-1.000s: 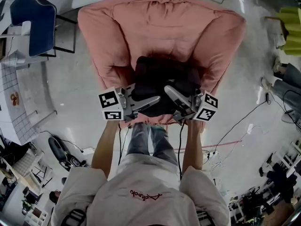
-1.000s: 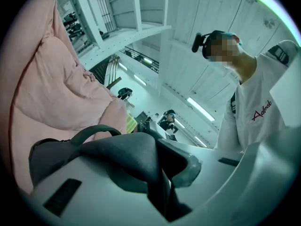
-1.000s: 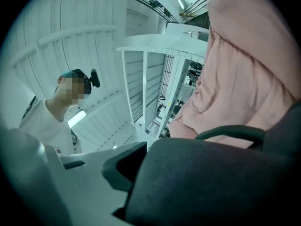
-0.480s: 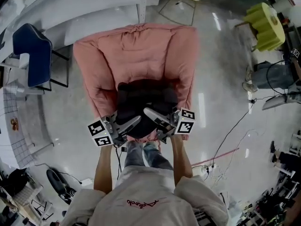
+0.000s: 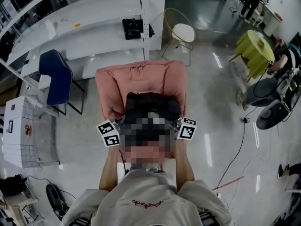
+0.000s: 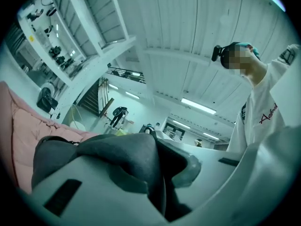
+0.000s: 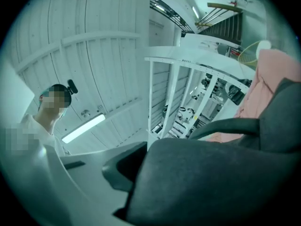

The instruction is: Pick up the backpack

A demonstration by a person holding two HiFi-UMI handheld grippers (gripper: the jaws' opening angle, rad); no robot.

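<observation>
Backpack (image 5: 151,103), dark, held over pink armchair (image 5: 110,86); left tool (image 6: 156,169) and right tool (image 7: 140,173) each clamp its fabric, sharing weight.

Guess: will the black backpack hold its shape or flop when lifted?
Probably floppy: the backpack cloth bunches into folds between the jaws. Likely grippy, not slippery: its weave looks matte. Weight can't be judged.

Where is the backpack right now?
In the head view's centre, the backpack is held over the pink armchair, gripped by the left gripper and right gripper.
</observation>
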